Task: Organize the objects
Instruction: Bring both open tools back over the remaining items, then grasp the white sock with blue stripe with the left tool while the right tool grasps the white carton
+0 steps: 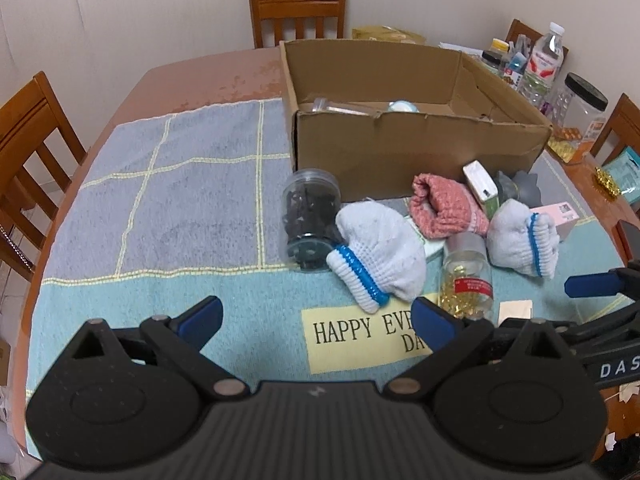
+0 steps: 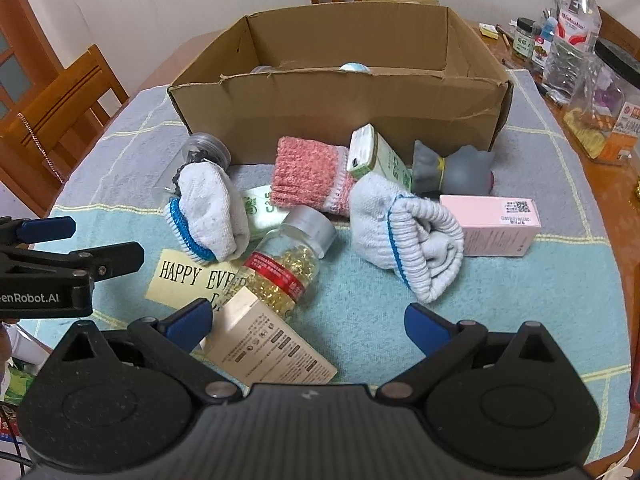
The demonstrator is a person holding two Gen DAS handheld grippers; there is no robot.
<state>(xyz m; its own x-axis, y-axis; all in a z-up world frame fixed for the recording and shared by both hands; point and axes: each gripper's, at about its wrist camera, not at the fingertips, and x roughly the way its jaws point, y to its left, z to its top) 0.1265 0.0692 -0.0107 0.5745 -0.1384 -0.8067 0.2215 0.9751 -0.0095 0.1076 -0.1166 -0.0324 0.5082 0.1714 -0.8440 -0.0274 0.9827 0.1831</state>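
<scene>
An open cardboard box (image 1: pixel 420 140) (image 2: pixel 340 108) stands on the towel, with a pile in front of it. The pile holds two white gloves with blue cuffs (image 1: pixel 380 256) (image 2: pixel 412 236), a pink knitted glove (image 2: pixel 308 176), a bottle of yellow capsules (image 1: pixel 468 276) (image 2: pixel 284 264), a dark jar (image 1: pixel 308 216) lying on its side, a green-white carton (image 2: pixel 376 156), a grey toy (image 2: pixel 456 168) and a pink box (image 2: pixel 492 224). My left gripper (image 1: pixel 318 320) is open over the towel's label, short of the pile. My right gripper (image 2: pixel 308 324) is open; a beige box (image 2: pixel 272 344) lies by its left finger.
Wooden chairs (image 1: pixel 298 12) stand around the table. Water bottles (image 2: pixel 576 28), jars and packets crowd the table's right side beyond the towel (image 1: pixel 180 200). A small bottle and a round pale object lie inside the cardboard box. The towel's left half is bare.
</scene>
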